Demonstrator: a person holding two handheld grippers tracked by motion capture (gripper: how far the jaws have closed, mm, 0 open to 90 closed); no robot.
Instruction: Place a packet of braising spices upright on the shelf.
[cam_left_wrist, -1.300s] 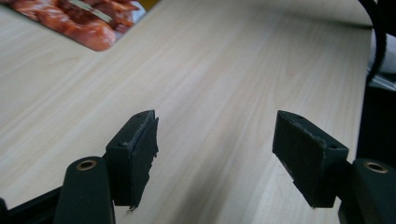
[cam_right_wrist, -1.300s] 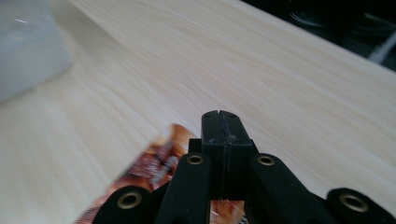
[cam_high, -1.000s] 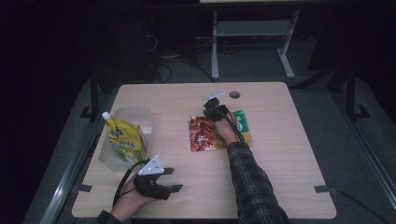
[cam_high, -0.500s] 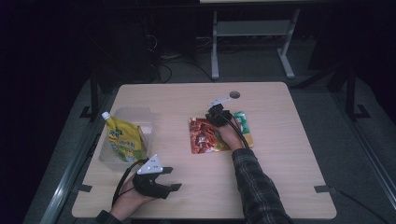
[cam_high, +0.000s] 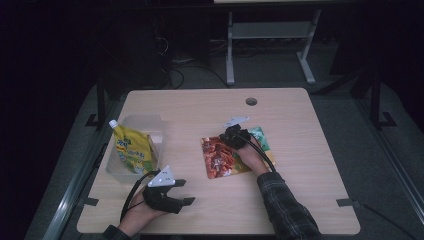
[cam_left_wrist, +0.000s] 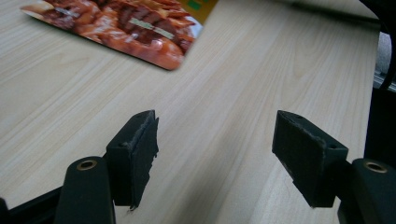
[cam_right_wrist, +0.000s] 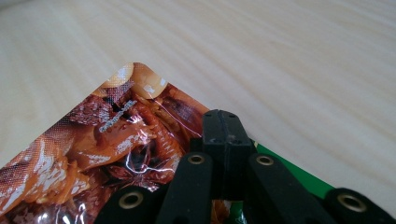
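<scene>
A red food packet (cam_high: 220, 157) (cam_right_wrist: 93, 154) (cam_left_wrist: 126, 23) lies flat at the table's middle, overlapping a green packet (cam_high: 260, 136) (cam_right_wrist: 299, 179) to its right. My right gripper (cam_high: 229, 140) (cam_right_wrist: 224, 122) is at the red packet's far right edge. Its jaws are pressed together with nothing visible between them, and their tips are over that edge. My left gripper (cam_high: 184, 192) (cam_left_wrist: 215, 140) rests near the table's front left. It is open and holds nothing, and it points across bare wood toward the red packet.
A clear plastic box (cam_high: 142, 122) stands at the table's left side with a yellow spouted drink pouch (cam_high: 131, 152) leaning in it. A round cable hole (cam_high: 251, 101) sits near the far edge. Metal stand legs (cam_high: 230, 50) rise behind the table.
My right gripper has come nearer and leftward from the green packet's far end onto the red packet's edge. The left gripper has stayed put.
</scene>
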